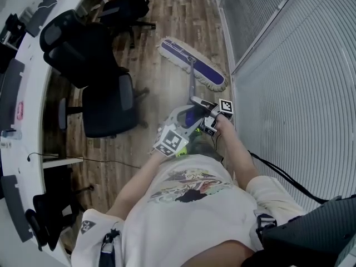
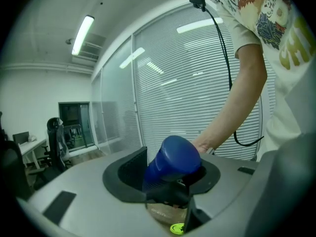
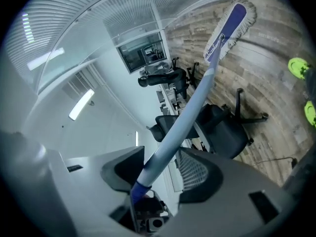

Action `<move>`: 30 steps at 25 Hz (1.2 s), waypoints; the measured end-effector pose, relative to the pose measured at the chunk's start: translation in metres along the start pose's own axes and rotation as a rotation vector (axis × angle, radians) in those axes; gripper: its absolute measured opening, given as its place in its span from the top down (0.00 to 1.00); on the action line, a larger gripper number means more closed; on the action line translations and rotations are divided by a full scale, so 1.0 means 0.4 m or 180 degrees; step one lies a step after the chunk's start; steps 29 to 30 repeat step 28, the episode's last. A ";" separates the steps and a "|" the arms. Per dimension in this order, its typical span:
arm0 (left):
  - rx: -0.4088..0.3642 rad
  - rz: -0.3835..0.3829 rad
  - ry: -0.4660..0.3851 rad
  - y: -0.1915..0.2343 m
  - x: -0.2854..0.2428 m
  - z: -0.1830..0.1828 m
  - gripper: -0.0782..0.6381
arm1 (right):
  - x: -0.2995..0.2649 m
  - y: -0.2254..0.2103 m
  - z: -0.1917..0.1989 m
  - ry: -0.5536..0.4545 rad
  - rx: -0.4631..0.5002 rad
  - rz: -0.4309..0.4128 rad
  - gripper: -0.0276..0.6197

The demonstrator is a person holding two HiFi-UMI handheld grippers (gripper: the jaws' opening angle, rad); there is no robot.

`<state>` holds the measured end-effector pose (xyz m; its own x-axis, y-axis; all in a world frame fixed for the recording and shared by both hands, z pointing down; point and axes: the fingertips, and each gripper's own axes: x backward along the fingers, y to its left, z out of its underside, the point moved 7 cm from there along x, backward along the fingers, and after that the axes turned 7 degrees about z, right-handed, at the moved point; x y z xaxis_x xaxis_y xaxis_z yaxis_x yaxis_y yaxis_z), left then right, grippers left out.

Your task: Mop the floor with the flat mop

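One flat mop (image 1: 192,85), two grippers. The left gripper (image 2: 168,169) is clamped on the pole's blue end (image 2: 174,158). The right gripper (image 3: 157,174) is opening, with the pole (image 3: 192,100) loose between its jaws. The pole slopes away from both grippers to the head (image 1: 186,56), which lies crosswise on the floor (image 1: 167,88).

The left gripper (image 2: 170,176) clamps the blue mop grip (image 2: 174,158) between its jaws; a person's forearm (image 2: 239,95) shows at right; slatted blinds (image 2: 173,78) stand behind.
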<state>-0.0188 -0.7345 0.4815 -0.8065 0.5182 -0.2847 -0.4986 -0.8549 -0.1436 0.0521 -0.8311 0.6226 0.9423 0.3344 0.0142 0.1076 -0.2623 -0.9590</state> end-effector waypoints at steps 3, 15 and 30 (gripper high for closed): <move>0.0023 -0.0001 -0.0039 -0.003 0.002 -0.008 0.65 | 0.000 0.000 0.009 -0.0014 -0.0091 -0.0128 0.65; 0.0066 -0.0007 -0.0125 0.001 0.001 -0.018 0.65 | 0.001 0.007 0.008 0.0017 -0.0074 -0.0133 0.65; 0.0038 0.0017 -0.0170 0.016 -0.055 -0.046 0.65 | 0.026 0.033 -0.045 0.0072 -0.0025 -0.0205 0.65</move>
